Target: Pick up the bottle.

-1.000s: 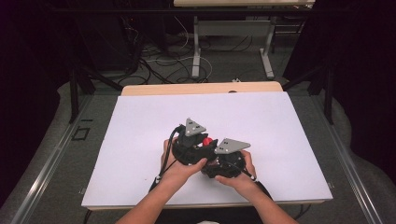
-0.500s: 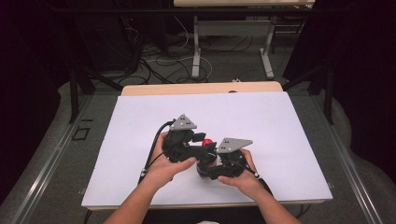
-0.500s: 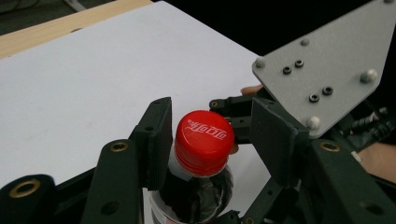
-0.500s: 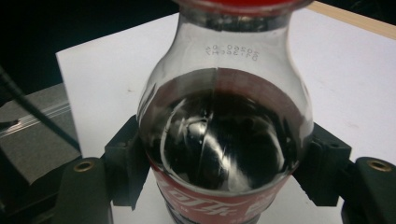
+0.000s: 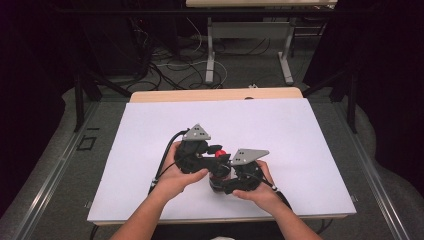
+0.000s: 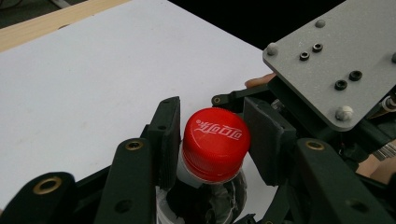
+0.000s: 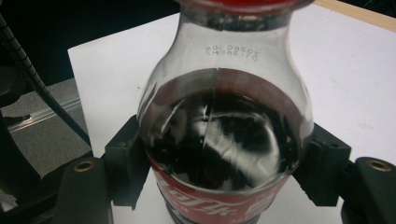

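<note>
Left gripper view shows the left gripper (image 6: 212,140) having just closed, pinching the red cap (image 6: 215,142). Right gripper (image 7: 224,172) clamps the cola bottle (image 7: 224,140) over the white table (image 5: 150,130).

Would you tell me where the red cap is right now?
In the high view, the red cap sits near the table's front middle, atop the bottle, between the left gripper's pads.

Even overhead light leaves the white table (image 5: 150,130) bright and its surroundings dark; glare streaks the bottle (image 7: 224,140), whose close-up is slightly soft.
</note>
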The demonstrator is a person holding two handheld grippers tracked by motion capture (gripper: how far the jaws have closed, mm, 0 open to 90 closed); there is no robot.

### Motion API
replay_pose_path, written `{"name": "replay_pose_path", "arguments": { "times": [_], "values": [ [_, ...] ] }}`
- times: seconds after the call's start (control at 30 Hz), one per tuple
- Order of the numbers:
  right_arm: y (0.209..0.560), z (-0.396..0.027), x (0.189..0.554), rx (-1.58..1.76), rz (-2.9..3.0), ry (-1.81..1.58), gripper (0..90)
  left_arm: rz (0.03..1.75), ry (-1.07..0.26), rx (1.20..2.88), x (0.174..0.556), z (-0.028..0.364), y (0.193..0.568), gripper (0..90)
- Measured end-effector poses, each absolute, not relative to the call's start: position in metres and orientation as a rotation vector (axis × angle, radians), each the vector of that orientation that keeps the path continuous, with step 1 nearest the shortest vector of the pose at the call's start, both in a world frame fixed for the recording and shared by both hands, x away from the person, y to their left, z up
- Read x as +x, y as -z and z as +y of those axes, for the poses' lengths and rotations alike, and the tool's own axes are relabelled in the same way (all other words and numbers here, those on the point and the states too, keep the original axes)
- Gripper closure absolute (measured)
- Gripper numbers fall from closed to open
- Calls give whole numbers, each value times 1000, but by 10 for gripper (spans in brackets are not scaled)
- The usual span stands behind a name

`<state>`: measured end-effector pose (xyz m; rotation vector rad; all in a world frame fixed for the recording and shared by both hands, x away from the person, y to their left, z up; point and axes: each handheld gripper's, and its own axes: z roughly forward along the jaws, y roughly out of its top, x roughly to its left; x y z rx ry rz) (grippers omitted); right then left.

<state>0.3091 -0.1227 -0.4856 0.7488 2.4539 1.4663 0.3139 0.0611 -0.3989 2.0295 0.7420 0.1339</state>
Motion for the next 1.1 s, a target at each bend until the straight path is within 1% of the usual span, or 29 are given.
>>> {"name": "replay_pose_path", "arguments": {
  "times": [0.27,0.37,0.4,0.5,0.7,0.9,0.93,1.0,1.1],
  "values": [
    [485,-123,309,759,2447,-1458,298,713,-168,2023,313,60,401,606],
    [486,-122,309,773,2426,-1434,298,772,-204,2014,311,58,401,608],
    [486,-121,308,779,2419,-1417,298,822,-246,2001,308,54,403,608],
    [487,-119,306,824,2392,-1347,297,899,-316,1974,303,46,405,610],
    [489,-118,307,848,2366,-1313,296,940,-357,1956,300,41,407,609],
    [485,-124,310,804,2421,-1381,295,862,-281,1966,303,49,403,586],
    [485,-125,311,774,2441,-1412,295,820,-241,1978,305,55,401,567],
    [484,-126,311,770,2449,-1424,295,807,-230,1980,305,57,400,552],
    [481,-127,310,720,2480,-1442,295,692,-159,1992,310,67,397,503]
  ]
}}
